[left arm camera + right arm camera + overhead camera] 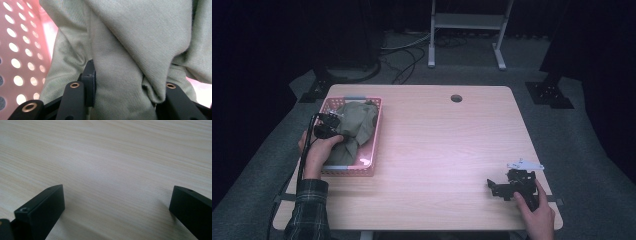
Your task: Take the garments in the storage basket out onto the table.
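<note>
My left tongs (120, 100) clamped on fold of grey-green cloth (354, 127), cloth bunched in pink basket (377, 131) at tabletop's (442, 145) left edge. My right tongs (117, 210) spread wide, gripping nothing, low over bare wood near right front corner. Middle open for moving.

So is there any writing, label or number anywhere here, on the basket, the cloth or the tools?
None can be read.
Pink basket: holes, no label.
Green cloth: plain weave, no tag in sight.
Left gripper and right gripper: black, no readable marks.
Table: bare wood grain.
</note>
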{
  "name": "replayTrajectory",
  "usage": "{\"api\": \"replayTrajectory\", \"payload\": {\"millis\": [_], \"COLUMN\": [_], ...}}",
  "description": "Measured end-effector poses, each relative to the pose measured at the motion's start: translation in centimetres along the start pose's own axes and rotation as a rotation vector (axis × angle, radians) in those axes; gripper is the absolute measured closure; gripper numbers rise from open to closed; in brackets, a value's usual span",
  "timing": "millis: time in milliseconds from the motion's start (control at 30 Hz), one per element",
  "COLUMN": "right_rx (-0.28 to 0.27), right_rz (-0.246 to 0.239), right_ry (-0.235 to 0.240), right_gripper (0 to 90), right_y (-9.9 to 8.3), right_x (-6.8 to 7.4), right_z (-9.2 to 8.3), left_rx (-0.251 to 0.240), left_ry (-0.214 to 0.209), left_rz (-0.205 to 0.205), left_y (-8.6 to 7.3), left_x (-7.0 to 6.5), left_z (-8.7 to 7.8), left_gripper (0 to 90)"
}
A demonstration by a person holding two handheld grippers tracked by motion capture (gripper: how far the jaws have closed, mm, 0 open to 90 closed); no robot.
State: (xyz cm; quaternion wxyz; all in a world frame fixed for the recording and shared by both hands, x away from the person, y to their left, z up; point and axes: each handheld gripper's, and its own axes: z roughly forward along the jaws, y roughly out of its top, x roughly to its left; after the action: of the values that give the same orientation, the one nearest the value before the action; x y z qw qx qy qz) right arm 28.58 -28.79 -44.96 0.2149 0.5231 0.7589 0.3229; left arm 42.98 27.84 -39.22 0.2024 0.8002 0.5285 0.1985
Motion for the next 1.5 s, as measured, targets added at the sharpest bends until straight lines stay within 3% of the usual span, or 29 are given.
{"api": "replayTrajectory", "payload": {"millis": [733,1233,1500], "right_rx": [0.000,0.000,0.000], "right_rz": [0.000,0.000,0.000], "right_ry": [0.000,0.000,0.000], "right_gripper": [0.0,0.0,0.0], "right_y": [0.0,0.0,0.0], "right_x": [0.0,0.0,0.0], "right_z": [0.0,0.0,0.0], "left_rx": [-0.116,-0.223,-0.308], "left_ry": [-0.009,0.005,0.004], "left_rz": [-0.049,-0.080,-0.107], "left_y": [0.0,0.2,0.3], "left_x": [0.3,0.3,0.2], "left_z": [-1.0,-2.2,-3.2], "left_gripper": [57.8,58.2,59.0]}}
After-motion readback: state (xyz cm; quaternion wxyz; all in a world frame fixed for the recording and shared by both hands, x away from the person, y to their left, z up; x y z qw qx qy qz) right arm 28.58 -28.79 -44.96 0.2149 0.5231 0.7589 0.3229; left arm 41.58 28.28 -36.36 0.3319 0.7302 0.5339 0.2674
